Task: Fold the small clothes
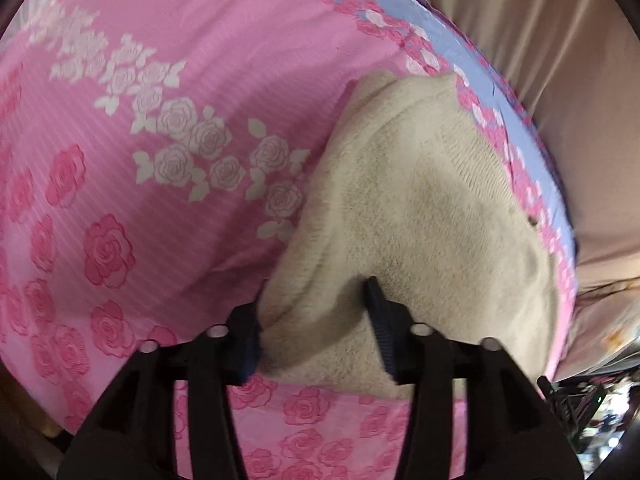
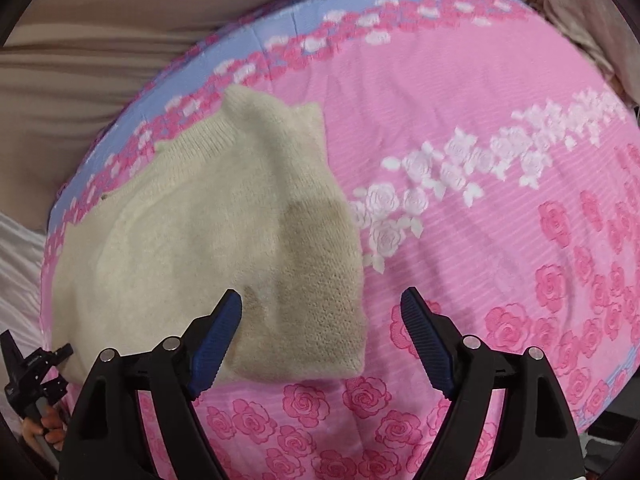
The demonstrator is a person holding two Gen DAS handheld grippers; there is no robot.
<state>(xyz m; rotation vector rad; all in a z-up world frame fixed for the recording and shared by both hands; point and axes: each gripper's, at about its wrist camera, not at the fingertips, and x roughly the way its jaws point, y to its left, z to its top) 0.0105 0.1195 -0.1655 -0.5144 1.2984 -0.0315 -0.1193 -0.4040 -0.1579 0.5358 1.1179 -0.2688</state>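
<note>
A small cream knitted sweater (image 1: 424, 208) lies partly folded on a pink rose-patterned bedspread (image 1: 192, 184). My left gripper (image 1: 316, 320) has its two fingers around a raised fold at the sweater's near edge, and the cloth bunches between them. In the right wrist view the same sweater (image 2: 224, 248) lies at left of centre, ribbed hem toward the far edge. My right gripper (image 2: 322, 312) is open and empty, just above the sweater's near right corner. The left gripper's body (image 2: 32, 364) shows at the far left edge there.
The bedspread has a blue band (image 2: 256, 36) with a rose border along its far edge. Beige fabric (image 2: 100, 40) lies beyond that edge. The pink spread (image 2: 500, 240) stretches to the right of the sweater.
</note>
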